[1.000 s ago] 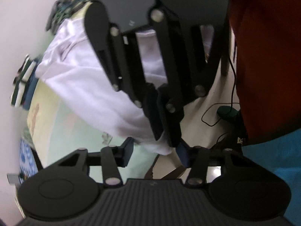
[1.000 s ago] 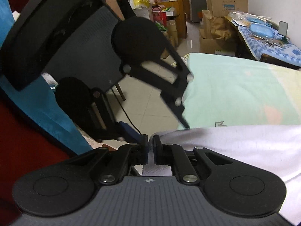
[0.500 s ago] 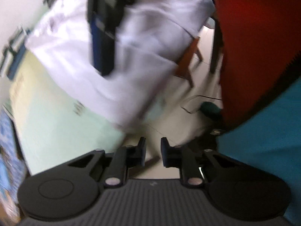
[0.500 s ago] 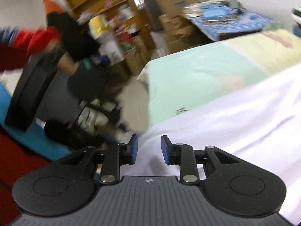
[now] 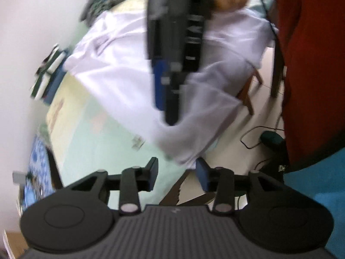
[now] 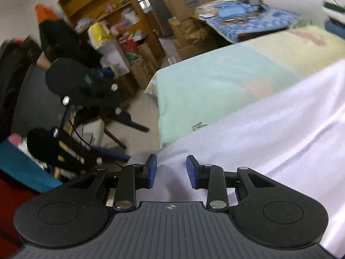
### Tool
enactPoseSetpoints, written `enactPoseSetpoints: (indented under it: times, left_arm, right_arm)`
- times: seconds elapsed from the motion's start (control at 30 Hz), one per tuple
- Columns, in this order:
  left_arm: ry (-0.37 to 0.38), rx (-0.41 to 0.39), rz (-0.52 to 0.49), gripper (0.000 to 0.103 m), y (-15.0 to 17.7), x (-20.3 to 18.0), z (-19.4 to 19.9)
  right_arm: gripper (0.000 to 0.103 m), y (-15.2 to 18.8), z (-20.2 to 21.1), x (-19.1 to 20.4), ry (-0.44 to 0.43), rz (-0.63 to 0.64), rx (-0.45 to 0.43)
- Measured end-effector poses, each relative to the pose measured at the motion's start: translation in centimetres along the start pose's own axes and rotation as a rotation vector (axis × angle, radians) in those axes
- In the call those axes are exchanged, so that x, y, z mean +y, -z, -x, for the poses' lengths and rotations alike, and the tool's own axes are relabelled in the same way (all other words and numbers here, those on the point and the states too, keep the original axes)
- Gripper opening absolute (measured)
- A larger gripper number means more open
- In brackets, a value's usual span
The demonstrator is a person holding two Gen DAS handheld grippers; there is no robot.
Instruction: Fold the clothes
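A white garment (image 5: pixel 120 75) lies spread across the pale green and yellow bed sheet (image 5: pixel 90 133), with one end hanging over the bed's edge. My left gripper (image 5: pixel 176 172) is open and empty, just short of that hanging end. My right gripper (image 6: pixel 170 168) is open and empty above the garment (image 6: pixel 269 133) near the bed's edge. The right gripper shows blurred over the garment in the left wrist view (image 5: pixel 170 95). The left gripper shows beside the bed in the right wrist view (image 6: pixel 120 136).
A stack of folded clothes (image 5: pixel 49 73) lies on the bed by the wall. A wooden chair (image 5: pixel 250 99) stands on the tiled floor beside the bed. A shelf (image 6: pixel 107 21), cardboard boxes (image 6: pixel 185 6) and a cluttered table (image 6: pixel 248 19) stand beyond the bed.
My right gripper let go of the garment's corner and opened. My left gripper closed partway, then opened again and drew back. The garment now lies loose on the bed.
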State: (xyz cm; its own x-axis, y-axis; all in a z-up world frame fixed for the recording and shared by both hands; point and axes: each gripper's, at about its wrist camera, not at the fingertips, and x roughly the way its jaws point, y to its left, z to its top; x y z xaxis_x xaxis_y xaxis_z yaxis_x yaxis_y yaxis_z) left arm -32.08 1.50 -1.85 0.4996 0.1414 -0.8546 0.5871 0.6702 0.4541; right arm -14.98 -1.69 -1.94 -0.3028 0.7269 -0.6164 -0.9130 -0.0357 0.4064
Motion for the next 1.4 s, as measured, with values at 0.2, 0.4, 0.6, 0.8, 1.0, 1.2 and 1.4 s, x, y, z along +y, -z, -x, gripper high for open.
enactPoseSetpoints:
  times: [0.2, 0.4, 0.6, 0.8, 1.0, 1.2, 1.4]
  left_arm:
    - [0.062, 0.055, 0.003, 0.020, 1.1, 0.3, -1.9]
    - [0.123, 0.104, 0.149, 0.000, 1.9, 0.6, -2.3]
    - [0.039, 0.098, 0.197, 0.000, 2.5, 0.8, -1.0]
    - [-0.040, 0.070, 0.178, 0.034, 2.8, 1.0, 0.5]
    - [-0.020, 0.032, 0.027, 0.042, 0.8, 0.2, -0.7]
    - [0.051, 0.067, 0.059, 0.001, 0.7, 0.3, -2.3]
    - [0.208, 0.093, 0.237, 0.000, 0.9, -1.5, -2.3]
  right_arm:
    - [0.035, 0.1, 2.0, -1.4, 0.037, -0.096, -0.070]
    - [0.036, 1.0, 3.0, -2.1, 0.049, -0.186, -0.107]
    - [0.036, 1.2, 2.6, -1.8, 0.064, -0.193, -0.103]
    - [0.037, 0.9, 1.9, -0.7, 0.024, -0.135, -0.063]
    - [0.037, 0.7, 0.9, -0.4, 0.030, -0.121, -0.033]
    - [0.037, 0.9, 1.8, -0.6, 0.047, -0.156, -0.071]
    - [0.038, 1.7, 2.0, -1.2, 0.062, -0.218, -0.076]
